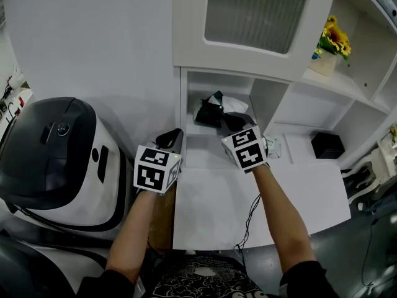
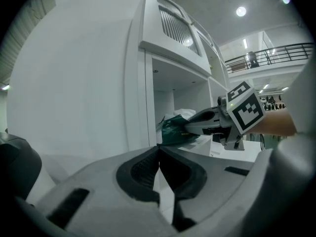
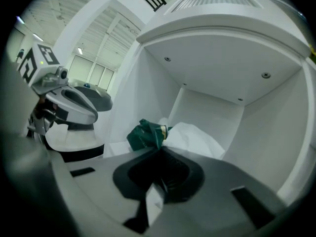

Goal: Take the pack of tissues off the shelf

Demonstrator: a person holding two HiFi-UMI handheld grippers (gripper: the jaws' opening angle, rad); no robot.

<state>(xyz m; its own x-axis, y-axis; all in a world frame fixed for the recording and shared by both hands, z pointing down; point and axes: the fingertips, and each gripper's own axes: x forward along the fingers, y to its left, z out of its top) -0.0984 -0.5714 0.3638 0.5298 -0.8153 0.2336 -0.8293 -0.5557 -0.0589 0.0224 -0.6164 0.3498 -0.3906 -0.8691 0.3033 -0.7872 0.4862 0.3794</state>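
I see the pack of tissues (image 3: 145, 135), dark green, lying in the lower left compartment of the shelf (image 1: 192, 143). My right gripper (image 3: 160, 151) reaches into that compartment, jaws pressed together, tips at the pack's near edge. My left gripper (image 2: 158, 152) hangs outside the shelf, jaws pressed together on nothing.

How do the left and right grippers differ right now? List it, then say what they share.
Place: the right gripper reaches into the shelf compartment; the left gripper is outside it, by the cabinet's side wall.
Contact: the right gripper's tips are at the edge of the pack of tissues, though whether they pinch it cannot be told; the left gripper has nothing at its tips.
Shared: both have their jaws together.
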